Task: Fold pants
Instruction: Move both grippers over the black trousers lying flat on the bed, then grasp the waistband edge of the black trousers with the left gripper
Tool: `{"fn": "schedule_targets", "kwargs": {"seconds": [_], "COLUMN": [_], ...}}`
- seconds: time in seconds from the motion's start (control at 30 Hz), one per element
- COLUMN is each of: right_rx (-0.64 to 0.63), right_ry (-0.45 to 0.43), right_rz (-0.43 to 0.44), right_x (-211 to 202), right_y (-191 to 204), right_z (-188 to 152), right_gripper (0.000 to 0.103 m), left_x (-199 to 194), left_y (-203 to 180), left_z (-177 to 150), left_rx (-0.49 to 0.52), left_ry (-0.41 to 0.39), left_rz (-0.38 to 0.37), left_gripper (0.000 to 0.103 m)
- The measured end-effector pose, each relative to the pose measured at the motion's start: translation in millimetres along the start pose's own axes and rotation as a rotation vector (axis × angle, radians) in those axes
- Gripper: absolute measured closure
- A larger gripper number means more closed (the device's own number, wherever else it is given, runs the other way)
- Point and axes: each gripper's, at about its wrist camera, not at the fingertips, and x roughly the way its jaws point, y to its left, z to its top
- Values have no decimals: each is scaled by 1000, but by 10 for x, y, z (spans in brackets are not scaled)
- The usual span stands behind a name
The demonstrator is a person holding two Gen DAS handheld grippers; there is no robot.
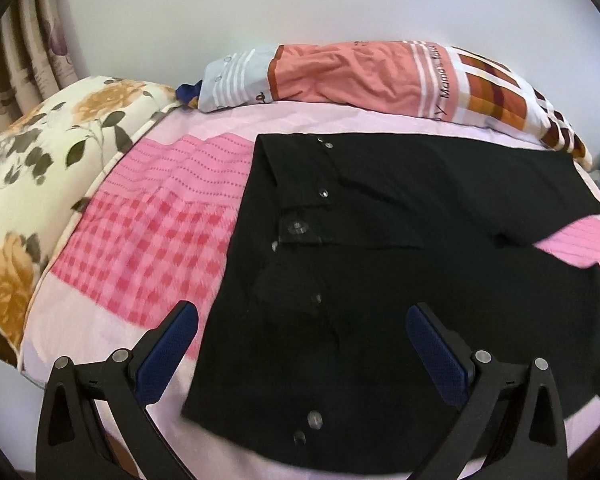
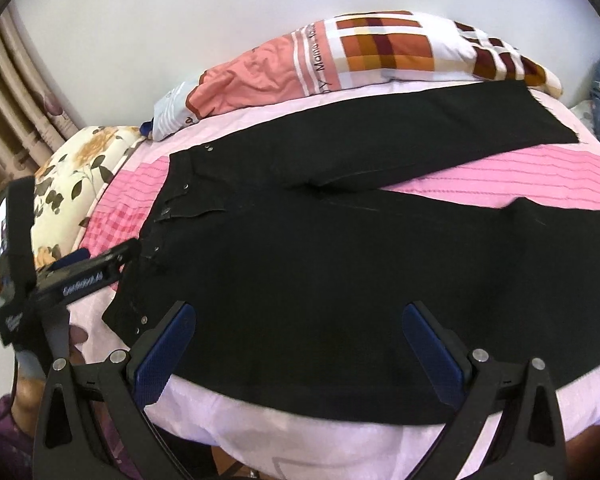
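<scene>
Bed with pink checked cover (image 1: pixel 140 248) fills room view, white wall behind. Black pants (image 2: pixel 300 264) lie flat on bed, waist toward left, two legs spread apart toward right, pink showing between them. Left claw (image 1: pixel 302 334) wide open over waist edge, holding nothing. Right claw (image 2: pixel 300 334) wide open over near leg, holding nothing. Flower pillow (image 1: pixel 52 168) and rolled blanket (image 1: pixel 360 76) sit near pants. Likely trouble: claw grabs bed cover with cloth, or thin pinch slips, fold goes crooked.
</scene>
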Motion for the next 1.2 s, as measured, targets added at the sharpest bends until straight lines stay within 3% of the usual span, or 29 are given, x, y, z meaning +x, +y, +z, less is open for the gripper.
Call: {"fn": "schedule_targets", "kwargs": {"seconds": [0.37,0.5,0.63,0.83,1.07,1.2], "right_rx": [22,34,45,75,91,87], "right_ry": [69,84,95,128,155,169], "right_rz": [15,7,-1,-10,-13,-15], "right_x": [330,413,475,586,683,723], "right_y": [-21,-67,-105,-203,-241,-226], "right_z": [131,153,185,204,220,219], "right_gripper": [0,0,0,0,0,0], "left_x": [643,958,1357,1872,2068,2139], "left_y": [314,429,577,919,886,915], "left_z": [653,929,1138,1321,1471,1565], "left_rx": [11,59,106,41,118,78], "left_ry": [15,47,95,179,179,187], "left_rz": [53,25,-89,-278,-393,-567], "left_gripper": [0,0,1,11,16,21]}}
